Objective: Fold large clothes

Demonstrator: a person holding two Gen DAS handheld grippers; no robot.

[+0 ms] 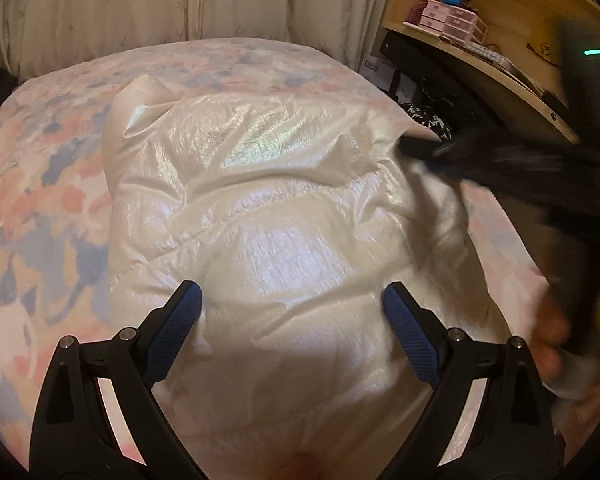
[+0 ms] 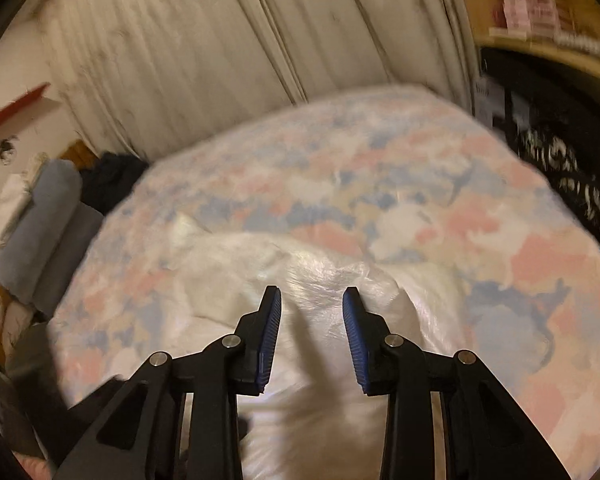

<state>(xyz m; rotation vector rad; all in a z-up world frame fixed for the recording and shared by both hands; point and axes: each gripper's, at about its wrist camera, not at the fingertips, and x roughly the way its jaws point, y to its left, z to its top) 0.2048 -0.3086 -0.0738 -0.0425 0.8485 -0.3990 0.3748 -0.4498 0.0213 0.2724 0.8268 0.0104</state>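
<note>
We see the jacket [image 1: 284,208] lying on the bed [image 1: 40,184], curtain [image 1: 140,4] behind. The desk [image 1: 496,68] stands right of the bed, a drawer unit [image 1: 448,20] on it.

A: the right gripper [image 1: 410,148] is just a dark smear in the left wrist view, can't tell how its jaws stand there.

B: yep, and the hand [image 1: 556,340] by the right edge is blurred too. Whole right wrist view is soft, those pink drawers [image 2: 530,10] are mush.
</note>
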